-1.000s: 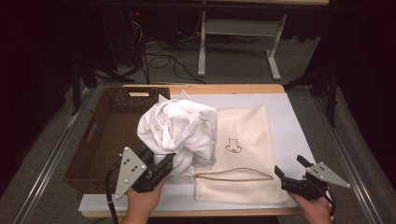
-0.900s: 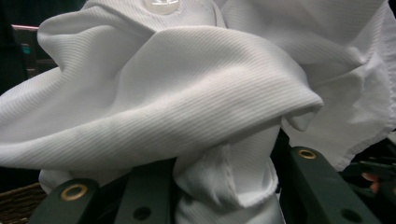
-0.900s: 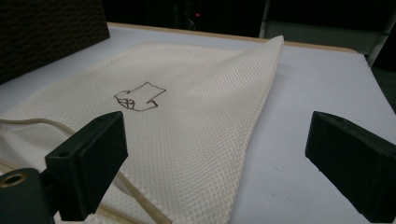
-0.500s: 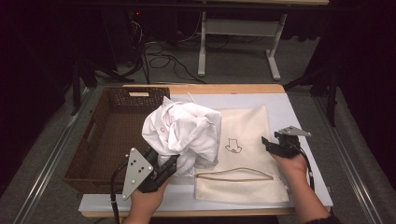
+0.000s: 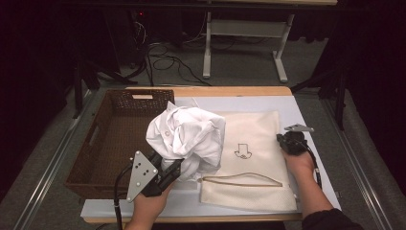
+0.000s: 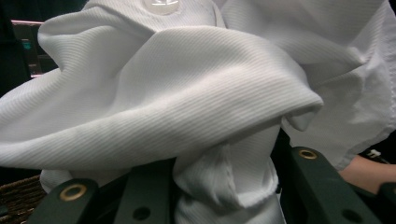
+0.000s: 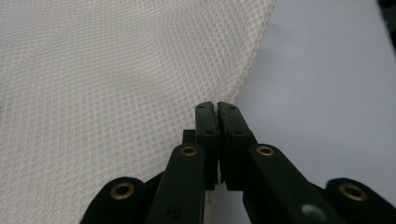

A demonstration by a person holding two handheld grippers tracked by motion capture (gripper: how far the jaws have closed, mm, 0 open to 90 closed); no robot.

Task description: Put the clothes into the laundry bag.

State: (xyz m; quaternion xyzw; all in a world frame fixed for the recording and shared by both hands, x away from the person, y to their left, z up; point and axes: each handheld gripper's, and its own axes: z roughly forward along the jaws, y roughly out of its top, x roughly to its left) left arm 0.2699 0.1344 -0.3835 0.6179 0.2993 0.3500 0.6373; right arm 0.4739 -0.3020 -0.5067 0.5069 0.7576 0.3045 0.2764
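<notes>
A crumpled white garment [image 5: 189,136] hangs bunched above the table's middle, and my left gripper [image 5: 174,167] is shut on its lower folds. In the left gripper view the cloth [image 6: 187,93] is squeezed between the two jaws. A cream mesh bag [image 5: 253,139] lies flat to the right, with a dark arrow print and a zip near its front end. My right gripper [image 5: 283,140] sits at the bag's right edge. Its jaws have just been closing and now meet, pinching the mesh edge [image 7: 116,93] at the right gripper's [image 7: 217,109] tips.
A brown wicker basket [image 5: 119,139] stands at the left, partly behind the garment. A white sheet [image 5: 297,110] covers the wooden tabletop, with a bare strip right of the bag [image 7: 327,70]. Dark floor, cables and a desk frame lie beyond the far edge.
My right hand has travelled from the front right corner up to the bag's right edge, and its jaws went from wide open to shut. The left hand and the garment have stayed put.
</notes>
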